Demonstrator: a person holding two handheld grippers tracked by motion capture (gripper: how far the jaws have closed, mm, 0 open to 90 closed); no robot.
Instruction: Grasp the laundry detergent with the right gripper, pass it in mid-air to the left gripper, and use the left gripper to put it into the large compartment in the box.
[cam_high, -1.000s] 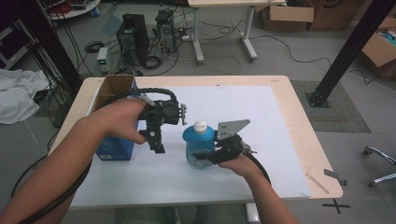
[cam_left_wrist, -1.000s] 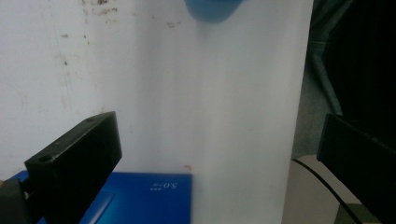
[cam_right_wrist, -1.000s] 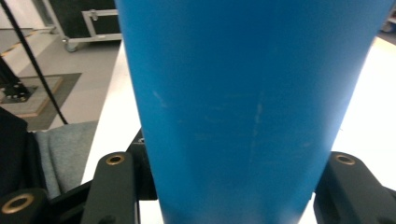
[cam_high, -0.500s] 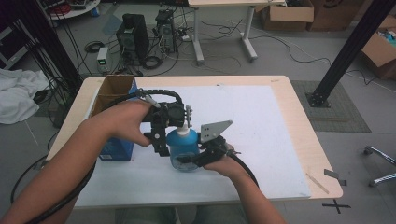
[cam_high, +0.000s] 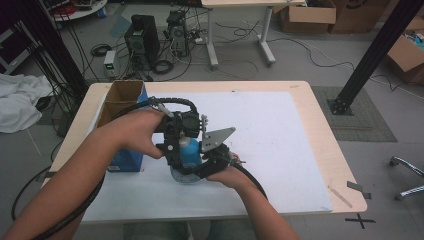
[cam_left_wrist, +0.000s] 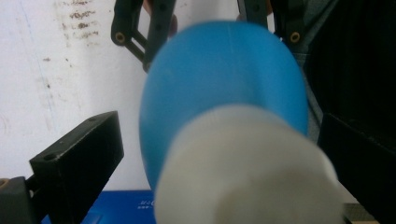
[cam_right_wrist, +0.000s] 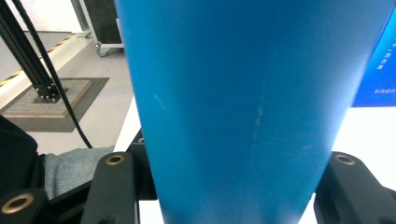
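The surface (cam_high: 310, 115) carries a white sheet (cam_high: 280, 150), and everything here is placed from the blue bottle (cam_high: 189, 150) standing on that sheet. An open cardboard box (cam_high: 122, 95) with blue sides sits just beside the bottle toward the surface's left edge; its inside is too dark to read. The right tool (cam_high: 202, 167) is clamped on the bottle's body, jaws pressing both flanks. The left tool (cam_high: 172, 150) stands over the white cap (cam_left_wrist: 247, 168), jaws apart on either side, not touching. Since a second ago, bottle and right tool have slid left toward the box, meeting the left tool.
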